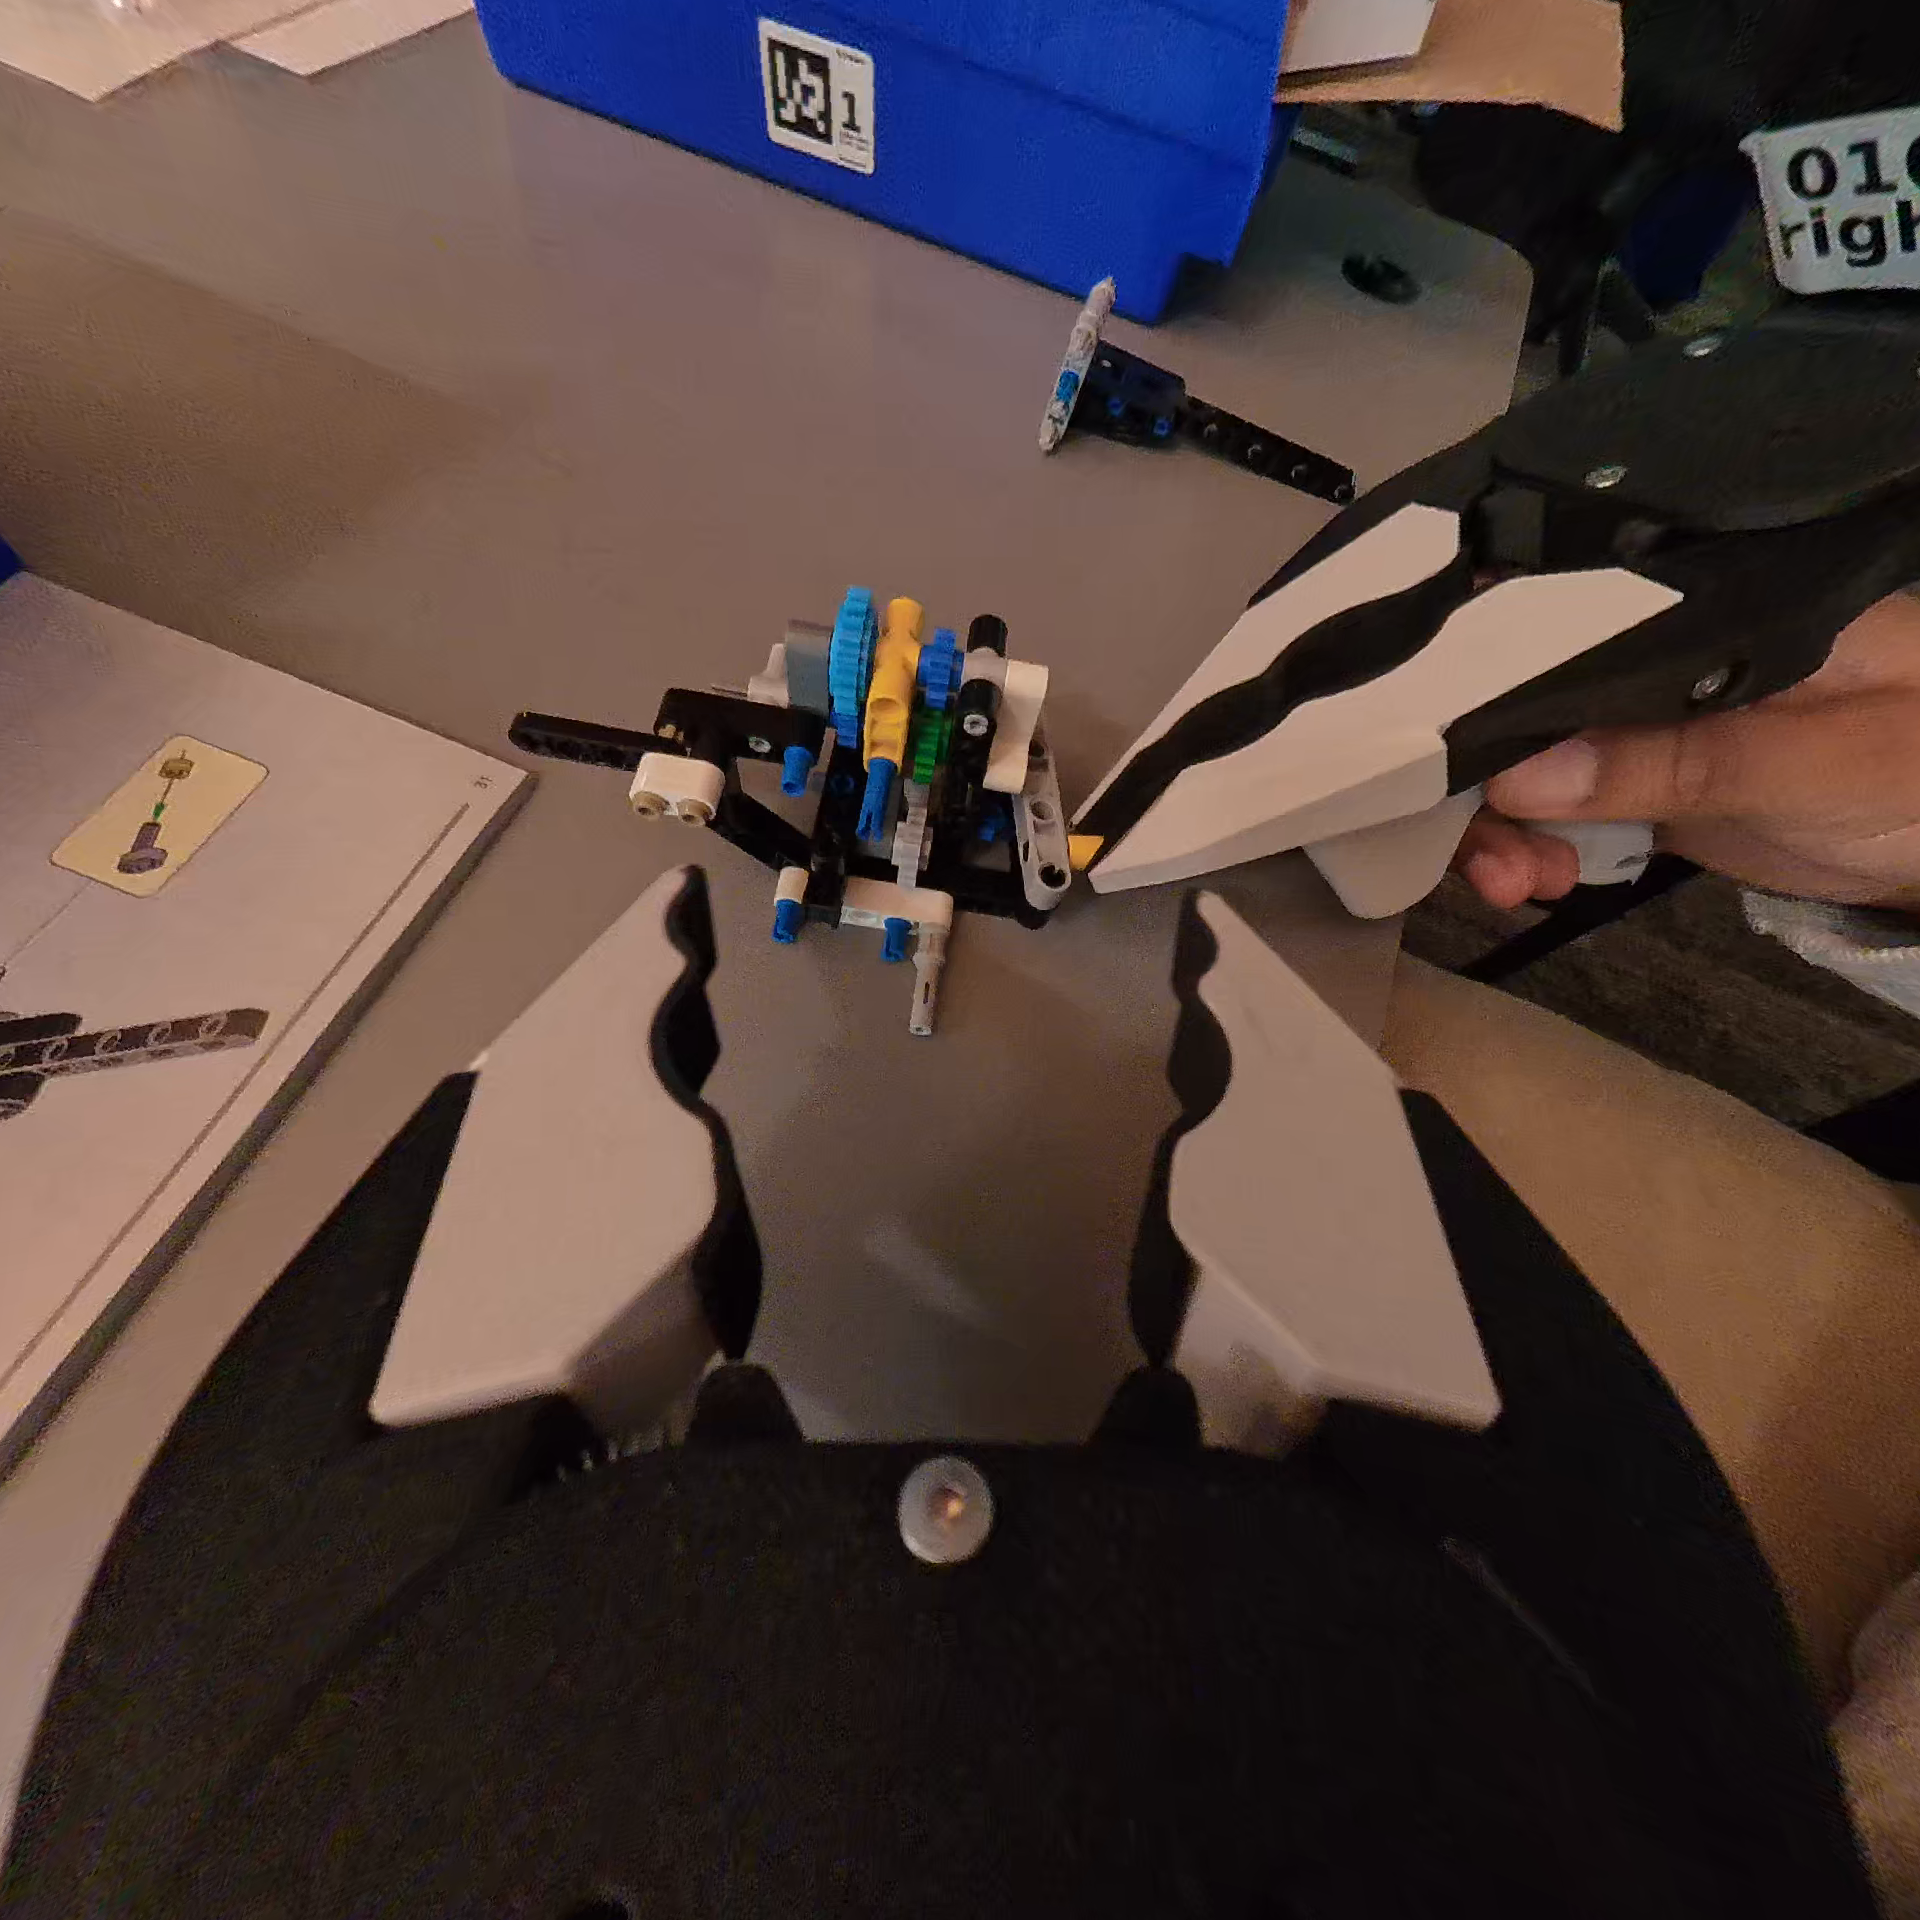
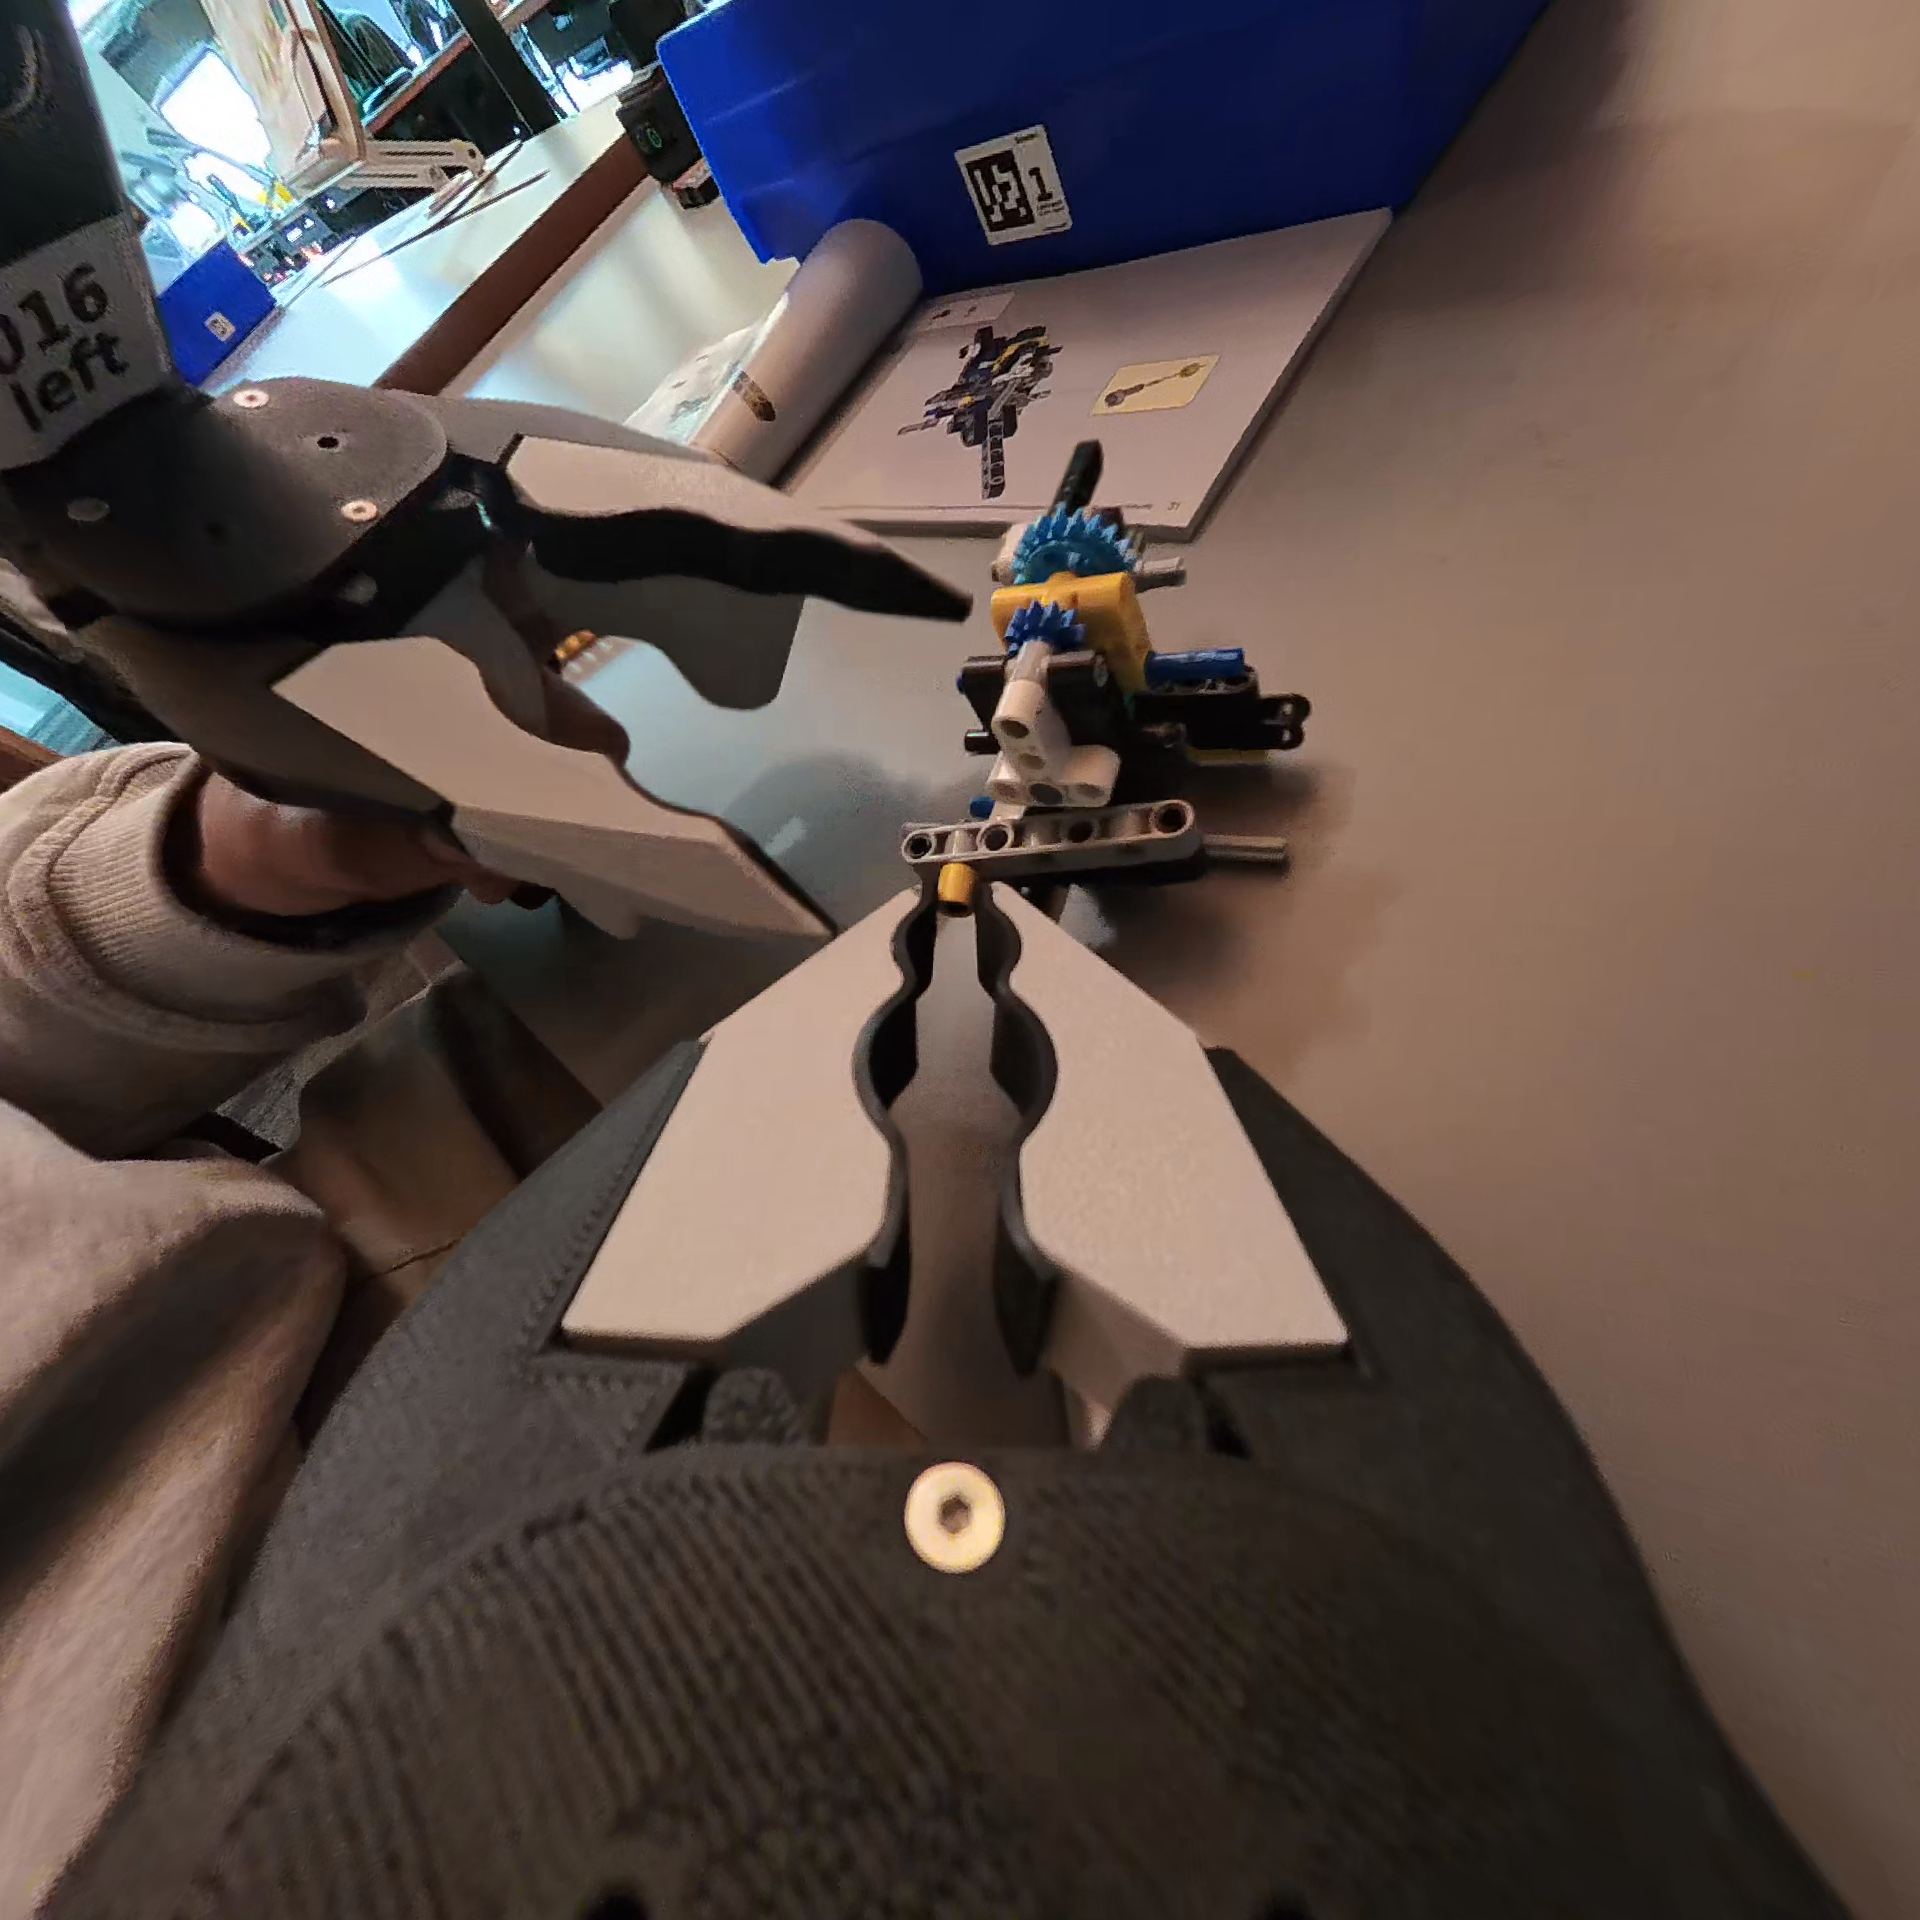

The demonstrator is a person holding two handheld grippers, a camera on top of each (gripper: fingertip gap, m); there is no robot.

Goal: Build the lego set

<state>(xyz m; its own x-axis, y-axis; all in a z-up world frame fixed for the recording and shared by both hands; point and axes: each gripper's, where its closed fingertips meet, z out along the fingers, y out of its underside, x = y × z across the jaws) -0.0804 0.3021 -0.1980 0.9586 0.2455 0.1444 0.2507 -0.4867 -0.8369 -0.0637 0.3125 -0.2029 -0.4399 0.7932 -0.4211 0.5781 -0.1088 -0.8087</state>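
A partly built lego model [image 1: 883, 769] with blue gears, a yellow piece, black beams and white connectors stands on the grey table [image 1: 416, 468]. It also shows in the right wrist view [image 2: 1091, 707]. My left gripper [image 1: 940, 904] is open and empty, just in front of the model; in the right wrist view it [image 2: 894, 758] hovers left of the model. My right gripper [image 2: 956, 899] is shut on a small yellow piece [image 2: 956, 891] and holds it against the model's grey beam [image 2: 1049, 831]. In the left wrist view the right gripper [image 1: 1086, 847] meets the model's right side with the yellow piece [image 1: 1084, 850] at its tip.
A blue bin [image 1: 883, 104] with a white tag stands at the back. A smaller black and white lego sub-assembly [image 1: 1153, 405] lies behind the model. An open instruction booklet [image 1: 208, 935] lies at the left; it also shows in the right wrist view [image 2: 1091, 384]. The tips of both grippers are at nearly the same place.
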